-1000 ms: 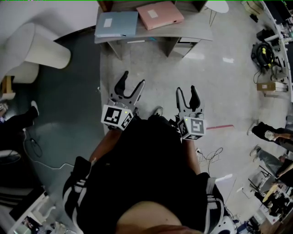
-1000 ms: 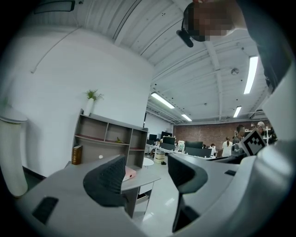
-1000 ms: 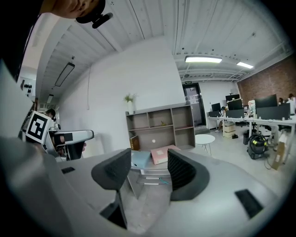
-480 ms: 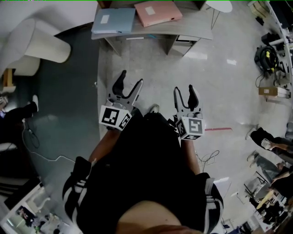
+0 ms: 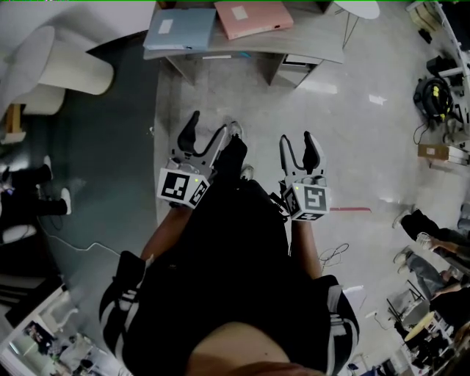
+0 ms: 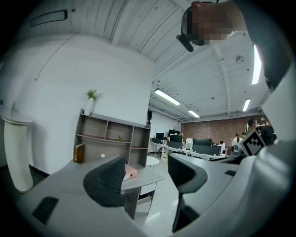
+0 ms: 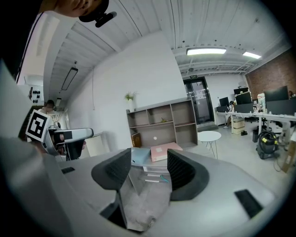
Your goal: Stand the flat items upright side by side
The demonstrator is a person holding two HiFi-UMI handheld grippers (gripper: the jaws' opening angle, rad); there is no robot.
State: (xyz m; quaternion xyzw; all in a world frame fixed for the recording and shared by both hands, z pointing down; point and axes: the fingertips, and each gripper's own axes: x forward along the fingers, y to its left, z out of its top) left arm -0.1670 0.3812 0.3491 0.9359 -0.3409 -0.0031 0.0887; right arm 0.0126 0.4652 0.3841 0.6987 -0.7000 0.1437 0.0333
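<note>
A blue folder (image 5: pixel 175 28) and a pink folder (image 5: pixel 253 17) lie flat side by side on a grey desk (image 5: pixel 242 53) at the top of the head view. Both grippers are held out over the floor, well short of the desk. My left gripper (image 5: pixel 209 128) is open with nothing between its jaws; my right gripper (image 5: pixel 297 141) is open and empty too. The right gripper view looks between its jaws (image 7: pixel 148 169) at the blue folder (image 7: pixel 140 156) and pink folder (image 7: pixel 162 152). In the left gripper view (image 6: pixel 148 177), only a corner of the pink folder (image 6: pixel 131 173) shows.
A grey shelf unit (image 7: pixel 162 122) stands behind the desk against the wall, and a round white table (image 7: pixel 209 135) stands to its right. A white curved counter (image 5: pixel 66 73) is at the left. People, cables and equipment line the right side (image 5: pixel 433 95).
Both grippers have moved forward toward the desk, still open. The person's foot has stepped forward between them, and the desk with the folders sits slightly higher in the head view.
</note>
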